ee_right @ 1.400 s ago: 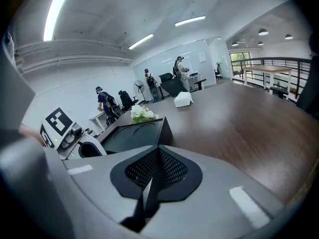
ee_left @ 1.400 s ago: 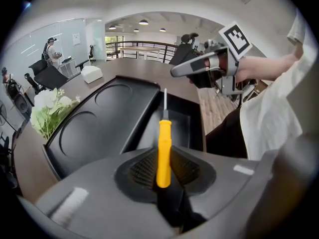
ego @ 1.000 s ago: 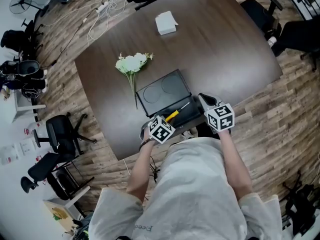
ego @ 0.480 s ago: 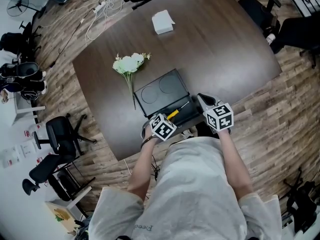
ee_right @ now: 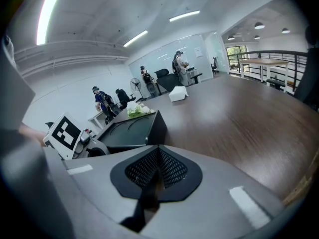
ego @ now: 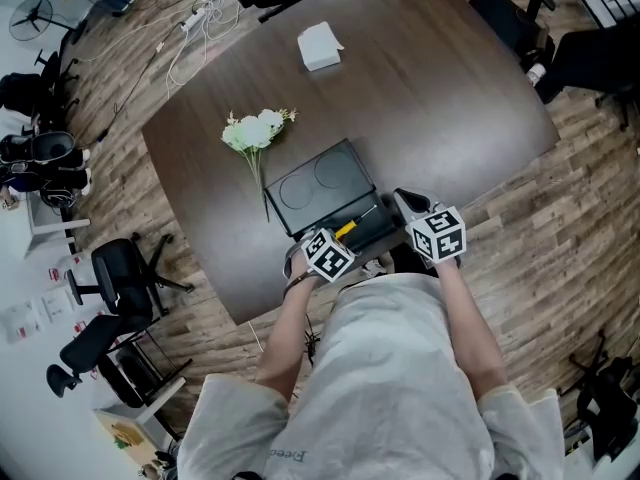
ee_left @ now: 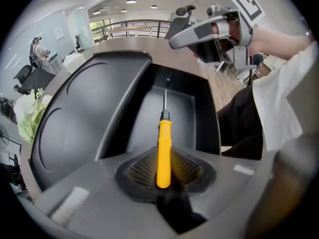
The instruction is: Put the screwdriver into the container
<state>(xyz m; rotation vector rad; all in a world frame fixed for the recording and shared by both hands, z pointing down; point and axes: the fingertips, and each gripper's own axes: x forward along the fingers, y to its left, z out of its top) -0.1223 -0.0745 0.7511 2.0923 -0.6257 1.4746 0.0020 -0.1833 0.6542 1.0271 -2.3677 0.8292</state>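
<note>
The left tool point(ee_left: 164, 176) is clamped on the yellow handle of the screwdriver point(ee_left: 163, 143) and is tilted steeply down, its shaft pointed into the open black container point(ee_left: 144, 128). The right tool point(ee_right: 157, 173), closed and empty, is angled over the worktop point(ee_right: 239, 118).

I am looking into an open-plan office. A big dark counter point(ego: 440, 98) stands on a wood-plank floor point(ego: 560, 228), with black swivel chairs point(ego: 122, 268) around it and cables point(ego: 190, 38) trailing over the boards. Strip lights point(ee_right: 184, 15) run along a white ceiling. Glass partitions point(ee_right: 199, 49) line the far side, where people point(ee_right: 99, 101) stand near a pedestal fan point(ee_right: 135, 86). A railing point(ee_right: 264, 63) edges the floor.
</note>
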